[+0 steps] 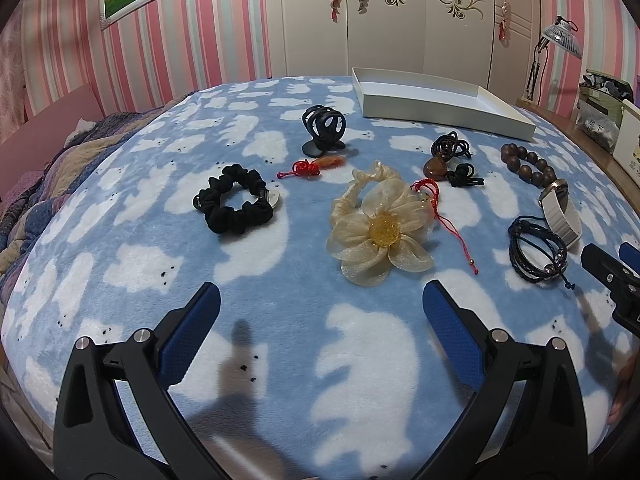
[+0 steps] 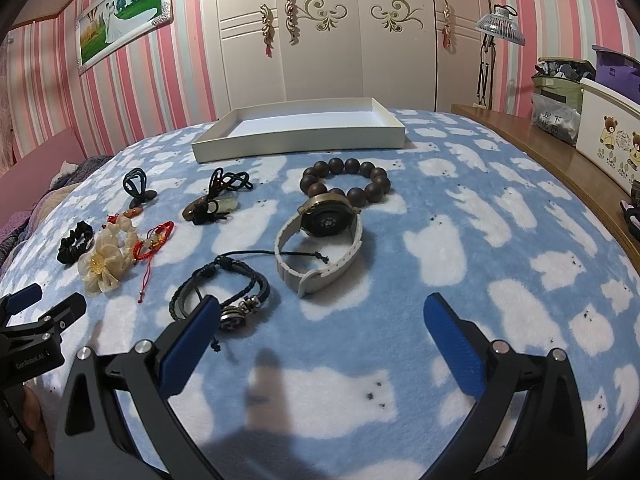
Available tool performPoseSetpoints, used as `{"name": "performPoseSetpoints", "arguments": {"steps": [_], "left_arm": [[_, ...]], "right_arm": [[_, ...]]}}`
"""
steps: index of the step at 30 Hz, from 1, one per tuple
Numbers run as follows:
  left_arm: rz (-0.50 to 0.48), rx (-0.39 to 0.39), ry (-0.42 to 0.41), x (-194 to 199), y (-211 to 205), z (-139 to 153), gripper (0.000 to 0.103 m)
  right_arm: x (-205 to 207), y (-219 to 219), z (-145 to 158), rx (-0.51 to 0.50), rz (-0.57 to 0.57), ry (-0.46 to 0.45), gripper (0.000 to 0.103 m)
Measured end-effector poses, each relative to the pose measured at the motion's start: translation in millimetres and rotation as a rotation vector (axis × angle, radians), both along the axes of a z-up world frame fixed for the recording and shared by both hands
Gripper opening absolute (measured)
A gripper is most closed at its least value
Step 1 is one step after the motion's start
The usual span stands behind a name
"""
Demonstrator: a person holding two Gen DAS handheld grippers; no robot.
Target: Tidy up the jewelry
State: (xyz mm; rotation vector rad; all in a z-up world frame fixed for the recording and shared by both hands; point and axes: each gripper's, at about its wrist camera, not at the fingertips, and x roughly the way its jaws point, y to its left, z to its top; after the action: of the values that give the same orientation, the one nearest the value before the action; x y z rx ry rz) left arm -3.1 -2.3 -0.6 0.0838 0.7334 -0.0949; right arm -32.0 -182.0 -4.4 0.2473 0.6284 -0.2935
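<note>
Hiding part of the braided bracelet (image 2: 224, 292), right tool (image 2: 320, 312) spread wide; left tool (image 1: 320, 300) likewise.

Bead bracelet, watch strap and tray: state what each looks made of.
Bead bracelet: probably wood, since the big round beads are dark brown with a dull sheen. Watch strap: likely silicone or rubber, a matte off-white ribbed band. Tray: seemingly cardboard, with thin, flat, matte white walls and crisp edges.

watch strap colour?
White, ribbed; the watch strap shows best in the right wrist view.
</note>
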Motion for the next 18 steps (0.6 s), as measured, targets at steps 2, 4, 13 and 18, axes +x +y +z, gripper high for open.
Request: {"name": "performPoseSetpoints", "arguments": {"steps": [2, 4, 13, 18], "left_arm": [[0.001, 0.000, -0.001, -0.2, -0.1, 0.1, 0.100], [0.001, -0.002, -0.001, 0.0, 0.1, 0.6, 0.100], [-0.001, -0.006, 0.000, 1.3, 0.9, 0.4, 0.100], [-0.002, -0.005, -0.001, 2.0, 0.7, 0.4, 0.100]], "right_arm": [[-0.1, 0.5, 0.5, -0.004, -0.002, -0.004, 0.101], [-0.3, 1.3, 1.6, -0.011, -0.002, -0.009, 0.101], [-0.2, 2.9, 2.3, -0.013, -0.003, -0.016, 0.101], [-0.3, 5.1, 3.3, -0.025, -0.002, -0.025, 0.101]]}}
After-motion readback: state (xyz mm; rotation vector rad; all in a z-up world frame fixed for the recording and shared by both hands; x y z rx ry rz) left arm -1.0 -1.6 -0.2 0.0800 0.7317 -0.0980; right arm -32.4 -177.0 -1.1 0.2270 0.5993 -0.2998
